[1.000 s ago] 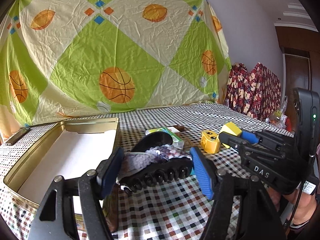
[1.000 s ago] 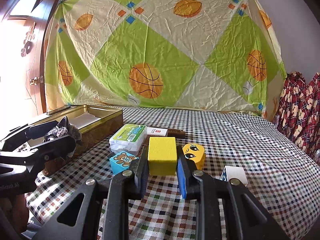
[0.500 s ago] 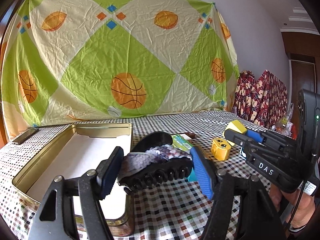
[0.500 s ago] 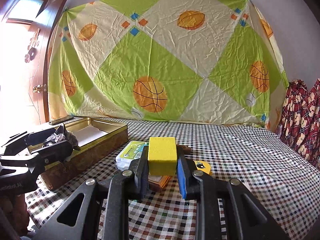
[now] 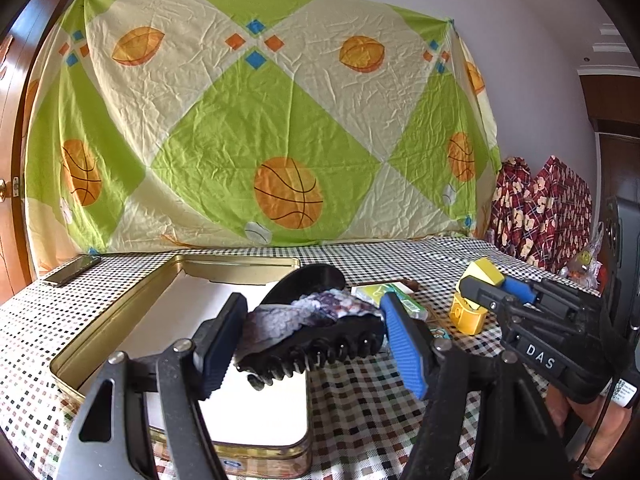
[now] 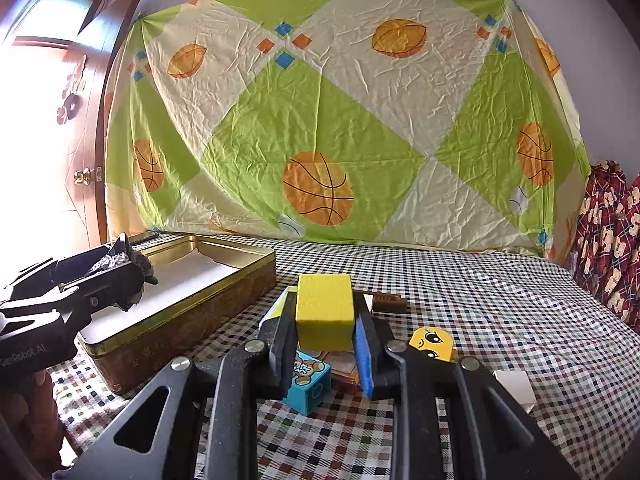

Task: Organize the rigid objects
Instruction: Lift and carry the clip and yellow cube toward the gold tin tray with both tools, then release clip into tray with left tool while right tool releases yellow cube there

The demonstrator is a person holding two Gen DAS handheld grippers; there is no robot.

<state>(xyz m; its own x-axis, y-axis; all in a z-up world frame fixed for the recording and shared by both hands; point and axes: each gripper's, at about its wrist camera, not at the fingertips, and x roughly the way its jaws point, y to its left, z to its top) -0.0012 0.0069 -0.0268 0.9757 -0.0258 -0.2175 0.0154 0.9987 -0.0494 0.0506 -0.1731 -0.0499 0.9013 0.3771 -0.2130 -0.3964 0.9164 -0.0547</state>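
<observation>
My left gripper point(image 5: 310, 344) is clamped on a black plastic claw hair clip wrapped in grey-and-white patterned fabric point(image 5: 312, 330), held at the centre of the left wrist view, lifted over the near right corner of the open gold metal tin with a white lining point(image 5: 120, 320). The tin fills the lower left of that view and rests on the checked tablecloth point(image 5: 360, 412).

My right gripper point(image 6: 325, 344) is clenched on a yellow foam block point(image 6: 325, 312), gripped by its sides at the centre of the right wrist view and raised above the cloth. Just below it, partly hidden by the fingers, lie a blue cube with a bear picture point(image 6: 310, 382) and a yellow block with a cartoon face point(image 6: 432, 344). A white card point(image 6: 514, 388) lies at lower right. A brown bar point(image 6: 386, 301) lies behind the foam block.

A green and cream sheet printed with basketballs point(image 6: 320, 120) fills the background.
</observation>
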